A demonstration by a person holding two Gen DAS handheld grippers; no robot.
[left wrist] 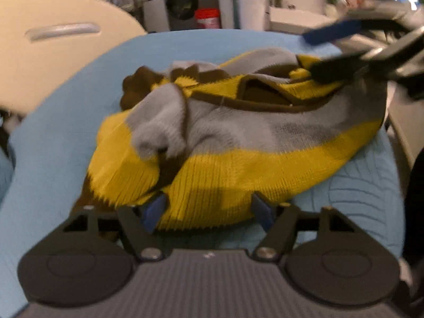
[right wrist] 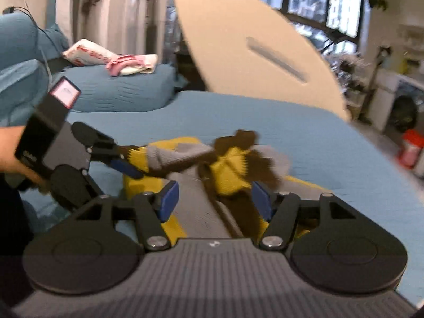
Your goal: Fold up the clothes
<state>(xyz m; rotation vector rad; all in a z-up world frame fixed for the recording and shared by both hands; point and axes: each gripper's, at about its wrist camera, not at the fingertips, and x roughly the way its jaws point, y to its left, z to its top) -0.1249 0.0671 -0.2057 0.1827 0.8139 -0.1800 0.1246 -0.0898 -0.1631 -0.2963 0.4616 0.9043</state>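
Here a knitted sweater (left wrist: 233, 143) lies crumpled in a rounded heap on a bed covered in pale blue quilted fabric (left wrist: 365, 193), whose stitching runs in shallow curved ribs. The knit is thick and ribbed, in broad bands of mustard yellow, soft grey and dark brown; a brown-edged neckline gapes near the top of the heap, and a floppy grey sleeve end curls over its left side.

In the left wrist view, the left tool (left wrist: 209, 210) stands wide apart at the sweater's near yellow hem, its flat blue pads (left wrist: 155, 212) on either side of the fabric and not pressing it. Its black linkage arms are angular, with round metal pivots, above a ridged grey body. At upper right the right tool (left wrist: 334, 50) reaches in, blurred, one dark finger over the far yellow edge.

In the right wrist view, the left tool (right wrist: 124, 159) comes in from the left in a person's hand (right wrist: 16, 156). The right tool (right wrist: 214, 198) is also spread wide, with grey and yellow knit lying loose between its blue pads (right wrist: 169, 198). Behind the bed rises a smooth cream oval board (right wrist: 246, 45) with a slim slot, and folded pink and white cloth (right wrist: 127, 65) rests on a blue cushion (right wrist: 119, 90).
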